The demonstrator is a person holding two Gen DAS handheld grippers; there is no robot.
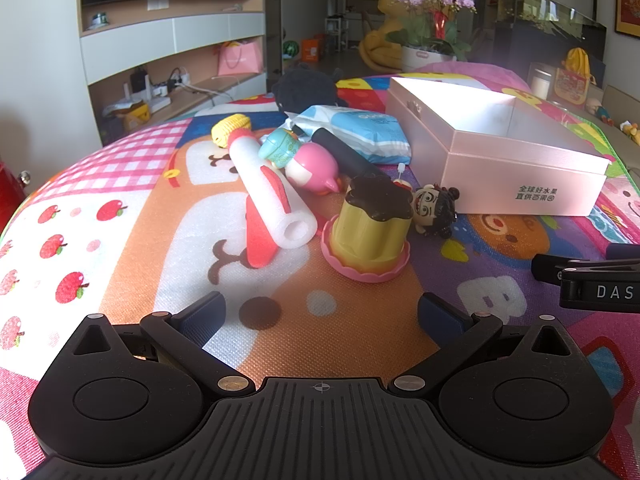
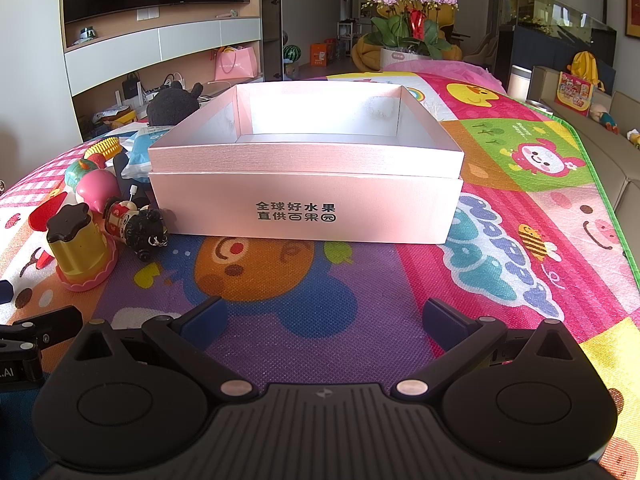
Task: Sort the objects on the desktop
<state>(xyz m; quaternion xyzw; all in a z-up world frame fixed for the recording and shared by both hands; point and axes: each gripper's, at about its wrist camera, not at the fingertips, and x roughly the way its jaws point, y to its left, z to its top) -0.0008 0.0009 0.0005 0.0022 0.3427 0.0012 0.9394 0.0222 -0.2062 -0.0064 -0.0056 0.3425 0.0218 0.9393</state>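
In the left wrist view, the left gripper (image 1: 320, 312) fills the bottom of the frame with its jaws spread wide and nothing between them, above a bare patch of the cartoon mat (image 1: 120, 184). The toys sit in a heap at the centre. Nearest is a pudding toy (image 1: 370, 232), yellow with a dark brown top and a pink frilled base, standing upright. Just right of it lies a doll (image 1: 436, 208) with black hair. To the left a white foam tube (image 1: 272, 196) with red fins lies slanted, its open end toward the camera. Behind it are a pink toy (image 1: 314, 172), a teal toy (image 1: 280, 148), a yellow corn (image 1: 230, 128), a black stick (image 1: 340, 152), a blue-and-white wipes pack (image 1: 360, 128) with writing too blurred to read, and a black plush (image 1: 308, 88) at the back.

At the right of the frame stands the open pink box (image 1: 520, 160), printed "全球好水果 直供百果园" on its side. At the right edge, part of the right gripper (image 1: 592, 280) shows the letters "DAS".

In the right wrist view, the right gripper (image 2: 324, 316) also has its jaws wide apart and holds nothing. The box sits straight ahead at centre, its white inside showing no contents, the same print on its front wall. The toys cluster at the left, the doll touching the box's left corner. At the lower left edge, a piece of the left gripper reads ".AI".
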